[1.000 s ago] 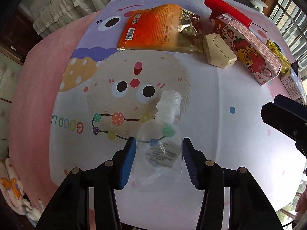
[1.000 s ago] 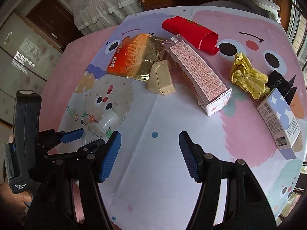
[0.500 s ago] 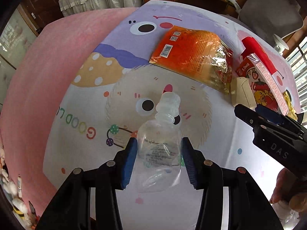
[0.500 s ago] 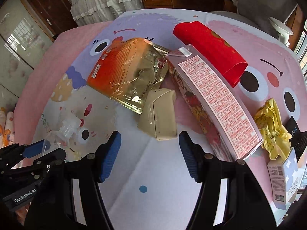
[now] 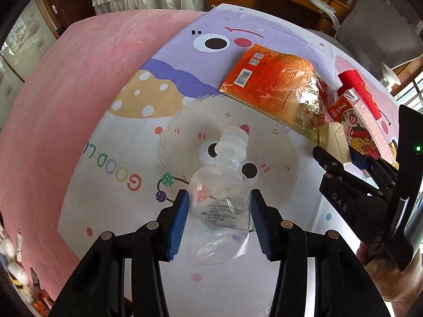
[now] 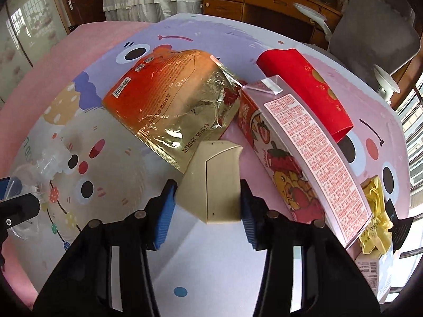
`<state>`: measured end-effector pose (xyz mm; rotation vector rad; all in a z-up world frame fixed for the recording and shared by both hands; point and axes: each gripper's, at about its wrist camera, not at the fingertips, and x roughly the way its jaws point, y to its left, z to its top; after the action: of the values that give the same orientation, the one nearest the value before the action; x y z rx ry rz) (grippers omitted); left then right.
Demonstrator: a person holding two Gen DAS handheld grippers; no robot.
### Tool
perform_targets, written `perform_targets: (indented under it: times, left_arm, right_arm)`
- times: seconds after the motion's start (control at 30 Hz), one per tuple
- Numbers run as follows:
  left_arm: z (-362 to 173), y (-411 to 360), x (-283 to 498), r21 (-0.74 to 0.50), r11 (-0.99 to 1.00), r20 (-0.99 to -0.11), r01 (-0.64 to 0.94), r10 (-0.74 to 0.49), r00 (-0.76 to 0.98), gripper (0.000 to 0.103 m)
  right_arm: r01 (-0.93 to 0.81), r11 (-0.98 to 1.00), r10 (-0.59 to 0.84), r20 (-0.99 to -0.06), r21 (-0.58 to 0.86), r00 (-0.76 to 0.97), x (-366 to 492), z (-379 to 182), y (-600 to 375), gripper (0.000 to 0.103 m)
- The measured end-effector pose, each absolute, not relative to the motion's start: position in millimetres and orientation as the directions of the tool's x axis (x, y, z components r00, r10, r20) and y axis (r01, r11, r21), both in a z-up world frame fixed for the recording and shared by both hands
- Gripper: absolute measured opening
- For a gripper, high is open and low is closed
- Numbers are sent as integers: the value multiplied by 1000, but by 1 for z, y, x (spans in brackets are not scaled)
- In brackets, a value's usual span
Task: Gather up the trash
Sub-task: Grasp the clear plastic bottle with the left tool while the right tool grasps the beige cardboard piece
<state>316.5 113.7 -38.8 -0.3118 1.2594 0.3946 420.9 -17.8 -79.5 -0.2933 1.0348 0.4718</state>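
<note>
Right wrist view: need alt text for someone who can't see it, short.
The right gripper frames a small beige carton between its open blue-padded fingers on a cartoon-print tablecloth. Beyond lie an orange and gold snack bag, a long strawberry-print box, a red sleeve and a crumpled yellow wrapper.

**A worktop with a cartoon cover and trash on it**

The worktop has a pink cloth and over it a cover with cartoon faces. On the cover lie an orange foil bag, a beige small carton just beside it, a long strawberry box, a red envelope behind the box, a crumpled yellow wrapper and a small white box at the right edge.
</note>
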Motion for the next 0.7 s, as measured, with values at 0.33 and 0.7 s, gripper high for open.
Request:
perform_targets:
  times: [0.33,0.7]
  left_arm:
    - [-19,100,292,-54,918,-950,-394,74,304,47]
    - [14,78,233,-94,975,-935,-202,-17,354,47]
  right_arm:
    - [-498,858,374,-818,126,437,368,-38,-63,42]
    - [-403,899,363,-804,170,471,261,1,-94,43]
